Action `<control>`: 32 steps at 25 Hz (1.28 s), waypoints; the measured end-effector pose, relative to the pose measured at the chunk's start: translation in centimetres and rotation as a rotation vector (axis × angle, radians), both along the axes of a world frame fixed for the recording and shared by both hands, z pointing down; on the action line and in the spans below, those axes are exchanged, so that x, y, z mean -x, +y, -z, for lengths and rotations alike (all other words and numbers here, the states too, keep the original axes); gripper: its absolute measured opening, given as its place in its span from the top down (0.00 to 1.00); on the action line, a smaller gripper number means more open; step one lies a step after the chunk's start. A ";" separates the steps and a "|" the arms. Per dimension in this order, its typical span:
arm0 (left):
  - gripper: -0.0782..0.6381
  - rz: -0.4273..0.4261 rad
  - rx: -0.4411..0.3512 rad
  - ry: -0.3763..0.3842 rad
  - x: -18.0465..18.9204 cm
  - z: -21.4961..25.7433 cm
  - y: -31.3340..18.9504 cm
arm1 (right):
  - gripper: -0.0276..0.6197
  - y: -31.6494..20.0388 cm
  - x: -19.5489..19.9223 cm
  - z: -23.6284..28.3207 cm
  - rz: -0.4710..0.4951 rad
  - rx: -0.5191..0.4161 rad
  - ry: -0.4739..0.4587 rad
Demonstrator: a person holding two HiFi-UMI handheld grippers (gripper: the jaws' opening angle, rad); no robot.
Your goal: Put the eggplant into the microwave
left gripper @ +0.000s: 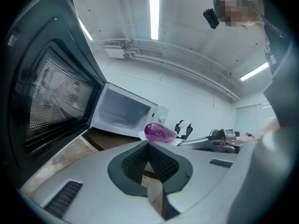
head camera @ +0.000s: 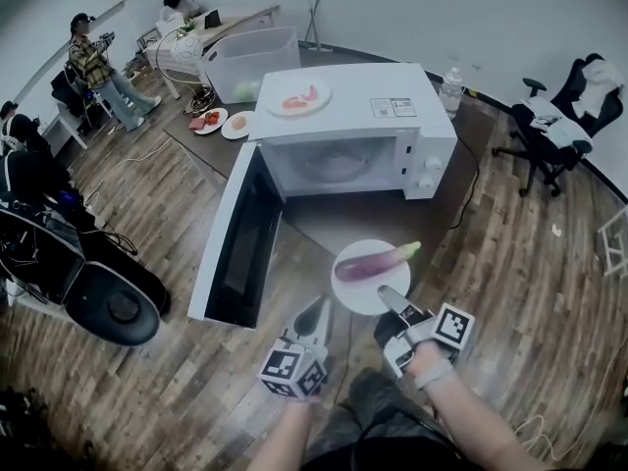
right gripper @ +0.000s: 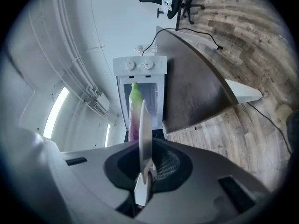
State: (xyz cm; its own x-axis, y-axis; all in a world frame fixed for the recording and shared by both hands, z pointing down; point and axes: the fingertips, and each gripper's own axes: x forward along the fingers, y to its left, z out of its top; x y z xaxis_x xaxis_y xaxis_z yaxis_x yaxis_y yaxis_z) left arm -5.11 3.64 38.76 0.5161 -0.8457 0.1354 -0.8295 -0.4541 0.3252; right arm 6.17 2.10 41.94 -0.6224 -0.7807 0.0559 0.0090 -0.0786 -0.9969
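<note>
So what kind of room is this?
Probably a lab or office workspace, not a home kitchen: the microwave sits on a table, with an office chair and a seated person nearby.

Left gripper (left gripper: 148,144) jaws together (nothing between); eggplant (left gripper: 160,132) beyond tips; microwave (left gripper: 125,113) open behind.

Bright ceiling strip lights (left gripper: 154,8), sharp frames, strong fisheye bending at dark-vignetted edges

Lab-like office room, swivel chair (head camera: 574,93), cluttered desk (head camera: 235,18), seated person (head camera: 94,67)
</note>
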 end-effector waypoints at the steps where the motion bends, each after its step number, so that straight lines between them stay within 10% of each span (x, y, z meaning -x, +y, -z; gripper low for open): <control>1: 0.89 -0.002 -0.001 -0.006 -0.2 -0.2 -0.4 | 0.92 -0.5 -0.1 -0.1 0.002 0.001 -0.004; 32: 0.89 0.129 -0.013 0.018 1.5 -2.8 -12.2 | 0.92 -14.3 1.6 -2.7 0.116 -0.007 -0.030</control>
State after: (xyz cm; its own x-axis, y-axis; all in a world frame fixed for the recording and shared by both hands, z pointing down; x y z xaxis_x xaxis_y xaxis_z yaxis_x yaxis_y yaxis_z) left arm -6.57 -8.51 41.56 0.4055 -0.9068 0.1153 -0.8752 -0.3487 0.3354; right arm 4.56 -12.18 44.65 -0.7098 -0.7038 0.0304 0.0303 -0.0737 -0.9968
